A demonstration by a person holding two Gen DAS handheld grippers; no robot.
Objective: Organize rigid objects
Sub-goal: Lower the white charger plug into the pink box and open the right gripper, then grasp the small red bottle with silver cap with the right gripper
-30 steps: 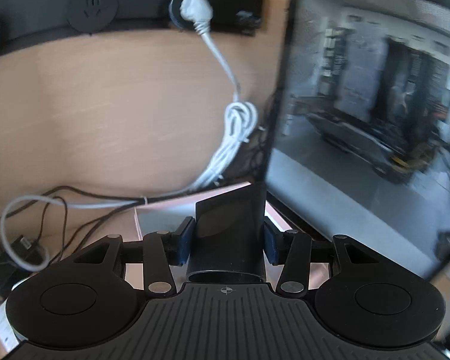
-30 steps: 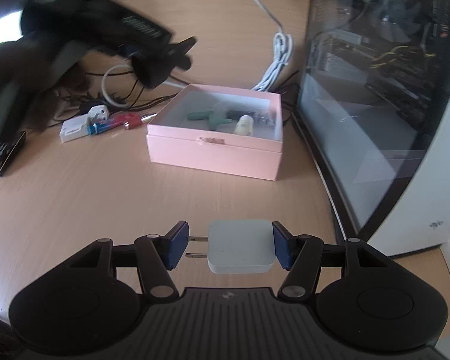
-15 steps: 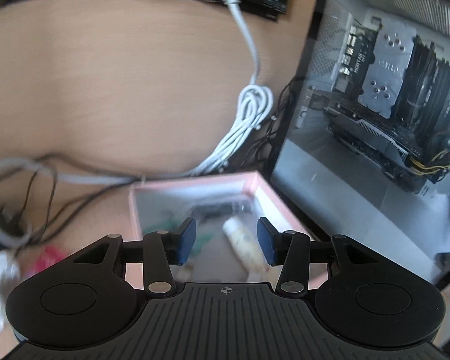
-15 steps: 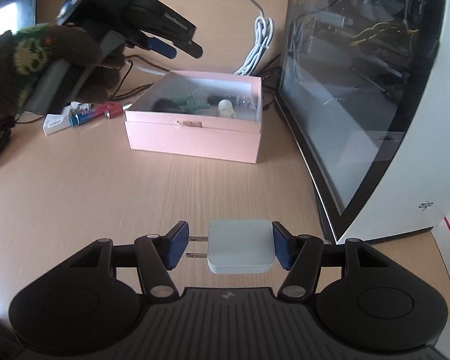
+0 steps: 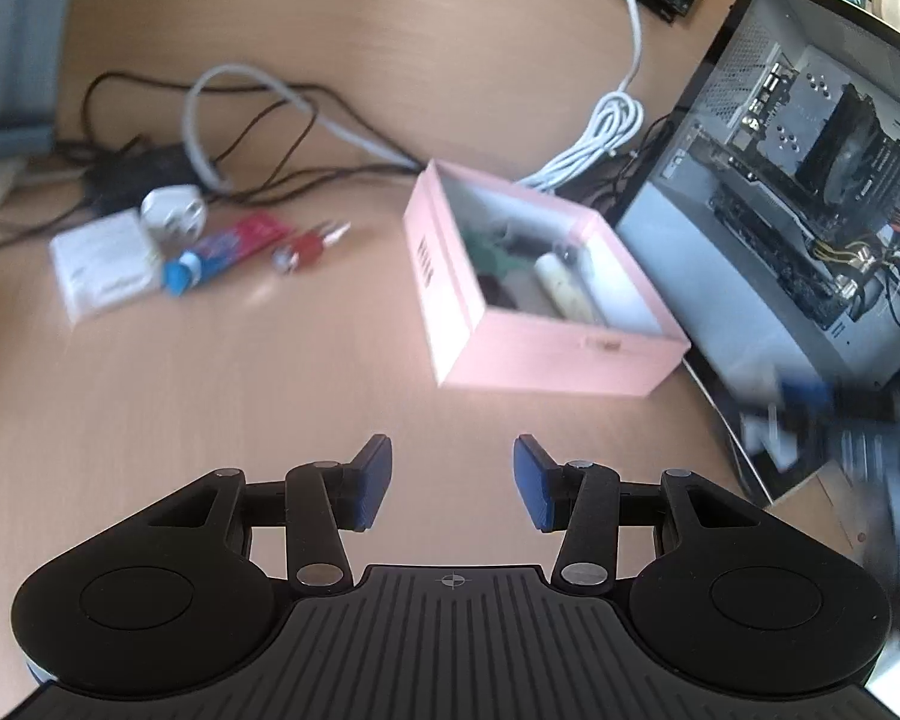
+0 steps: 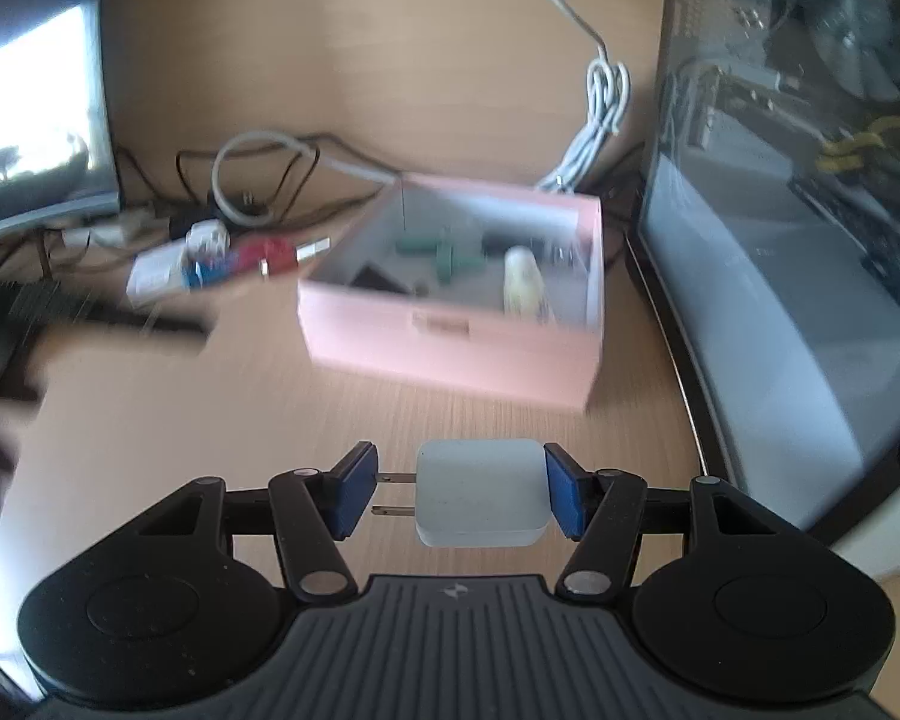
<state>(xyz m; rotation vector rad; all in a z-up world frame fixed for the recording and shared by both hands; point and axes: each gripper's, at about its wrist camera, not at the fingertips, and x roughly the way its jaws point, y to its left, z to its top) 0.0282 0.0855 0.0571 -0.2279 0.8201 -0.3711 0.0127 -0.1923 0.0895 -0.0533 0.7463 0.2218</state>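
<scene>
Clamped between the right gripper (image 6: 457, 489)'s blue pads is a smooth white charger cube (image 6: 480, 492) with rounded corners, its two flat metal prongs pointing at the left pad, held above the wood-grain desk (image 6: 390, 90) in front of the pink cardboard box (image 6: 450, 348). Empty-jawed, the left gripper (image 5: 452, 483) hangs with its pads apart over the same desk. No writing is legible through the blur, though the box holds a green cross-shaped piece (image 6: 444, 252) and a pale cylindrical tube (image 6: 522, 279).
</scene>
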